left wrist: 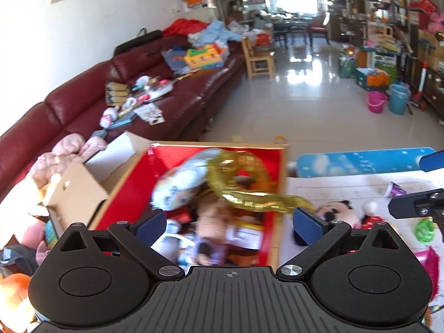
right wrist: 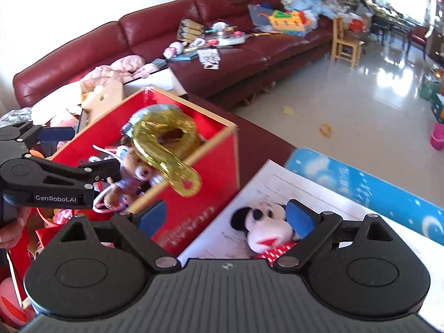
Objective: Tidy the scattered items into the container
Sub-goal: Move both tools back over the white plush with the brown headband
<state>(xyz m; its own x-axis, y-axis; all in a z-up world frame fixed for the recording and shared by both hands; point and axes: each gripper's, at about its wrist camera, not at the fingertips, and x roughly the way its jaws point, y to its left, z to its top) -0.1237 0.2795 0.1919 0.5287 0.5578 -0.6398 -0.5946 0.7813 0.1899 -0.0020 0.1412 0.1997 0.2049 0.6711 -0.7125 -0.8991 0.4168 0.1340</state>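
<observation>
A red cardboard box [left wrist: 273, 183] [right wrist: 222, 166] stands on the table, filled with toys, a teddy bear [right wrist: 136, 166] and a pale balloon [left wrist: 180, 183]. A gold foil balloon [left wrist: 244, 183] [right wrist: 166, 144] lies on top, its tail hanging over the box's right rim. My left gripper [left wrist: 230, 222] is open above the box; it also shows in the right wrist view [right wrist: 83, 149]. My right gripper [right wrist: 227, 216] is open, hovering over a Minnie Mouse plush [right wrist: 266, 227] [left wrist: 341, 213] lying on white paper beside the box.
A blue rolled mat [right wrist: 360, 183] lies behind the paper [right wrist: 277, 183]. A small purple cup [left wrist: 394, 188] and a green ball [left wrist: 424, 230] sit on the table. A cluttered red sofa [left wrist: 138, 91] stands behind, with an open brown carton [left wrist: 80, 186] to the left.
</observation>
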